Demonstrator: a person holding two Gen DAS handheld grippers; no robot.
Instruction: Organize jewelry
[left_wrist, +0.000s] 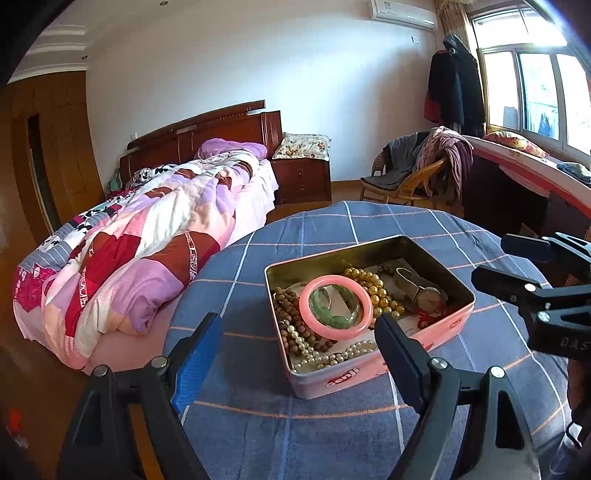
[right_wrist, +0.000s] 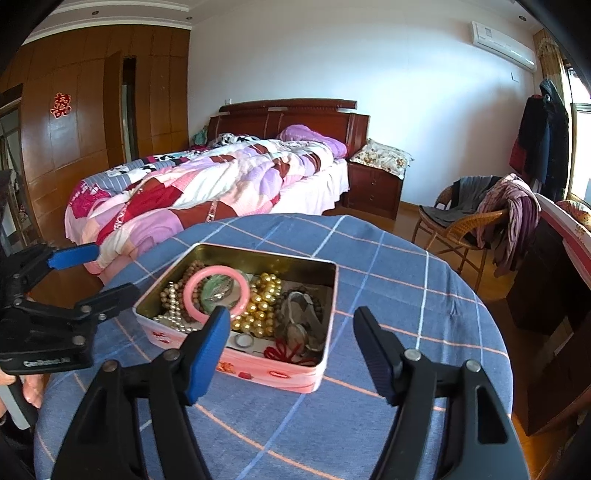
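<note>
Blue-padded jaws of the left gripper stand spread and empty, left of the pink tin on the desk. Inside, the pink bangle lies flat nearest them; the right gripper, equally spread, hangs rightward.

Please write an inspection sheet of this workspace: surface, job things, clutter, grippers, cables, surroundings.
Surface: round table under blue checked cloth.
Job's things: open pink tin holding pink bangle, green bangle, gold beads, pearl strand, wooden beads, watch.
Clutter: nothing seen on the cloth outside the tin.
Grippers: left gripper open, empty; right gripper open, empty.
Cables: nothing seen.
Surroundings: bed, wicker chair with clothes, window.
</note>
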